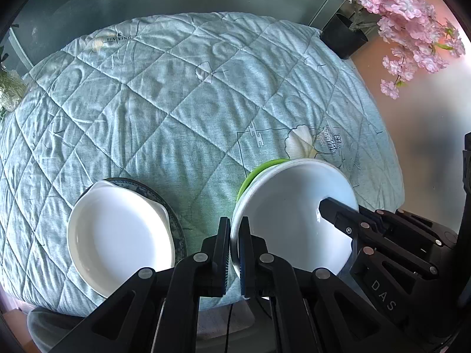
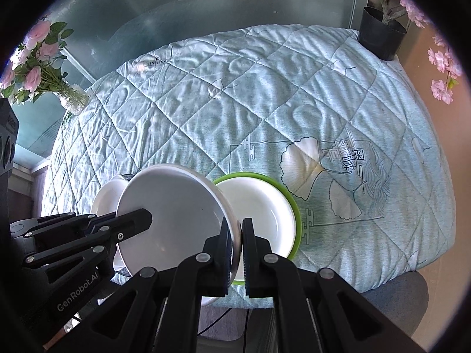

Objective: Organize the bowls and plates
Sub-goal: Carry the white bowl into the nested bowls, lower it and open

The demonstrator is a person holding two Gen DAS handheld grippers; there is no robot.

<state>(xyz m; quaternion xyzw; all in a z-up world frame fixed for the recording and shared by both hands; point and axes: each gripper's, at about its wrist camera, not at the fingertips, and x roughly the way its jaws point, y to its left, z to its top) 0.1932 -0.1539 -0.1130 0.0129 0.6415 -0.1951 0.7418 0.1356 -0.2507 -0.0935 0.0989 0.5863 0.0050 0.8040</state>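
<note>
A white bowl (image 1: 294, 214) is clamped by its rim at 2 opposite sides, by the left gripper (image 1: 234, 244) and the right gripper (image 2: 238, 245), low in both frames. It is held tilted above a white dish (image 2: 262, 206) resting on a green plate (image 2: 297, 214). At lower left, an eared white dish (image 1: 117, 232) sits on a patterned plate (image 1: 176, 220) on the quilted cloth (image 1: 176, 103).

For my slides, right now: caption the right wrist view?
Both grippers, right gripper and left gripper, clamp a white bowl beside the green-rimmed plate.
</note>
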